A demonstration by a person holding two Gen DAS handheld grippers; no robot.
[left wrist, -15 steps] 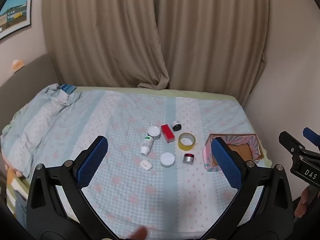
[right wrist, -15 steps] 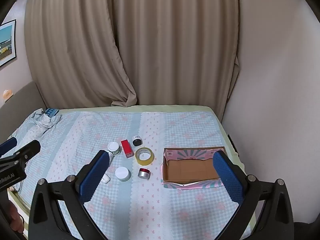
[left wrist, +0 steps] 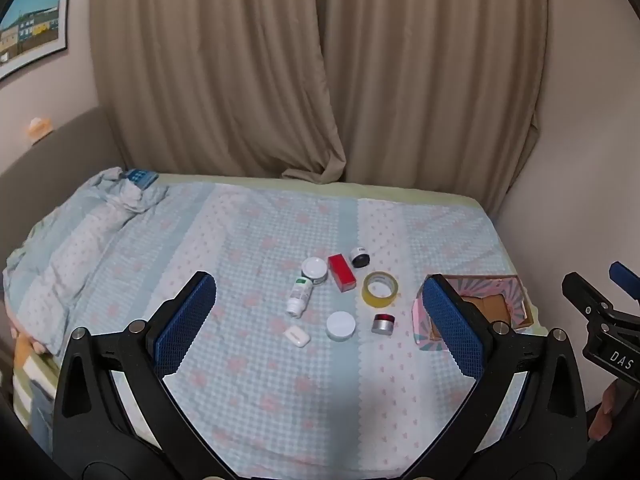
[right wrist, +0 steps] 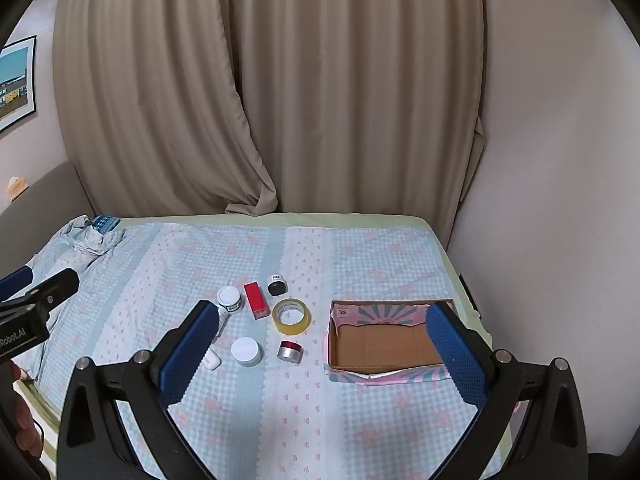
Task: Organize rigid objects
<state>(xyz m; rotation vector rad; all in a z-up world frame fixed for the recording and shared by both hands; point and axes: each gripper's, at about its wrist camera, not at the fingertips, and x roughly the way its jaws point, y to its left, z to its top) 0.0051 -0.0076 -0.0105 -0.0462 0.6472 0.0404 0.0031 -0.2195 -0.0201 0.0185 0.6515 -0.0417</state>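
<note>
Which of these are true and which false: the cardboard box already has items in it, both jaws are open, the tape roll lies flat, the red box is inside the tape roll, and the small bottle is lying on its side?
1. The cardboard box already holds items. False: its brown floor is bare.
2. The left gripper and right gripper both have open jaws, holding nothing. True.
3. The yellow tape roll lies flat on the bedspread. True.
4. The red box sits inside the tape roll. False: it lies beside it.
5. The small white bottle lies on its side. True.
</note>
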